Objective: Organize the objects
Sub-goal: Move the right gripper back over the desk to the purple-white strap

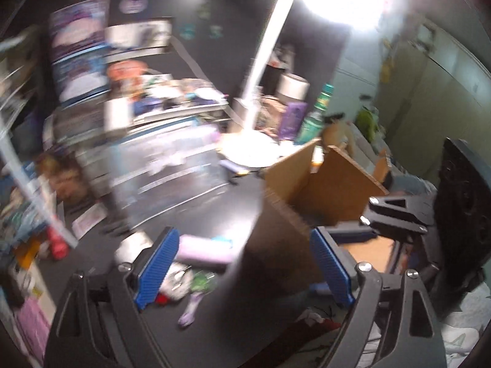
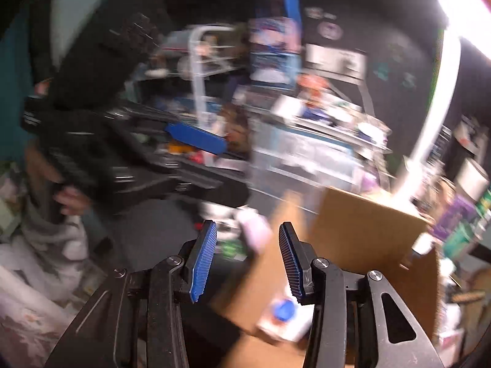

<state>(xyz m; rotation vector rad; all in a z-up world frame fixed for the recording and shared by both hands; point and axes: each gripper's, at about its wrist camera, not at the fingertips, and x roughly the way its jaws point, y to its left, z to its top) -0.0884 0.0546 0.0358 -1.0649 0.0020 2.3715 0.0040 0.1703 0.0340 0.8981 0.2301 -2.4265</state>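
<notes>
Both views are blurred by motion. My left gripper (image 1: 245, 260) is open and empty above the black table, its right finger beside the open cardboard box (image 1: 322, 184). A lilac bottle (image 1: 205, 248) lies on the table between the fingers, with small green and purple items (image 1: 199, 285) nearer me. My right gripper (image 2: 248, 254) is open and empty over the box's left wall (image 2: 276, 260). A white item with a blue cap (image 2: 285, 312) lies inside the box. The lilac bottle (image 2: 254, 230) shows beyond the fingers. The left gripper (image 2: 196, 138) shows at the left in the right wrist view.
A lit white desk lamp (image 1: 264, 61) stands behind the box. Clear plastic drawers (image 1: 172, 159) piled with clutter fill the back left. A green bottle (image 1: 313, 119), a purple box (image 1: 291, 119) and a silver can (image 1: 293, 87) stand at the back right.
</notes>
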